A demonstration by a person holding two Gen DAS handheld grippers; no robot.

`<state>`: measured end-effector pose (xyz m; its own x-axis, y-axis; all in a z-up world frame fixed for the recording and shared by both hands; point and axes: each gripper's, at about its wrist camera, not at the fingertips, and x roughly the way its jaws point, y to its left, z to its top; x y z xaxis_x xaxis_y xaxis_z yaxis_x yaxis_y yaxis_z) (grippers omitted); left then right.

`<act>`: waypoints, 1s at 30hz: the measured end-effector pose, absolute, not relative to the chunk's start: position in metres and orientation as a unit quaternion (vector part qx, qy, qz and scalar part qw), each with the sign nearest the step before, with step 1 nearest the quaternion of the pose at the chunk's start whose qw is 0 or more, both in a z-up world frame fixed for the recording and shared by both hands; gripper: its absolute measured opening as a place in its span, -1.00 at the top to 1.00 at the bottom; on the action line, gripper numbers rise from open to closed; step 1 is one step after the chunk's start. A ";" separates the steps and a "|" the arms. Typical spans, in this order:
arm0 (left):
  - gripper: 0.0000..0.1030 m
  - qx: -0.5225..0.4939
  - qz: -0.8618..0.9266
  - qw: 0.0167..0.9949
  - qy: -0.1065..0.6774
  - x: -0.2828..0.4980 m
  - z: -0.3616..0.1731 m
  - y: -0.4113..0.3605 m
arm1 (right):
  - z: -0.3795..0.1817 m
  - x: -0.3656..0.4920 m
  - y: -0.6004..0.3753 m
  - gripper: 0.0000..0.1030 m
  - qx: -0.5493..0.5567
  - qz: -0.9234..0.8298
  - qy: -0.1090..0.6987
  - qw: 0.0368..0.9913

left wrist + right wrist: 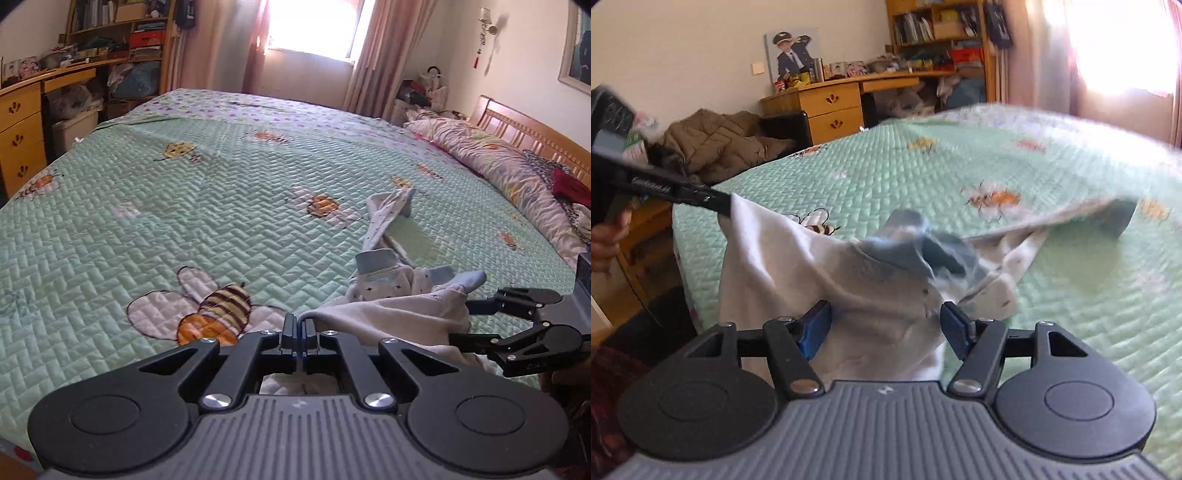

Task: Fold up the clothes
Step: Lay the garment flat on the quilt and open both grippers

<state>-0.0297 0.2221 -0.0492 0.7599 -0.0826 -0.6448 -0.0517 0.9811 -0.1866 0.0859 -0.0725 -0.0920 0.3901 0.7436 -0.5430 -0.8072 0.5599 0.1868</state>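
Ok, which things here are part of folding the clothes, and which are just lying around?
Part of the job:
- baby garment, white with blue cuffs
- left gripper, shut on the garment's edge
- right gripper, open, cloth between its fingers
- green quilted bed

Lying about:
- brown jacket
- pillow
- clothes heap by the headboard
- cluttered desk

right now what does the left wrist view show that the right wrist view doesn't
Only the left wrist view shows the wooden headboard, the pillow along it, and the left gripper from behind, shut on the garment's edge.

Only the right wrist view shows the brown jacket heaped beside the bed and the right gripper with its jaws apart around the cloth.

Both show the white baby garment, the green bee quilt, the desk and the bright window.
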 end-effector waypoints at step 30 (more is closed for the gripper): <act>-0.37 -0.081 -0.196 0.905 0.369 -0.033 -0.043 0.155 | -0.104 0.040 -0.223 0.67 0.085 0.276 0.357 0.888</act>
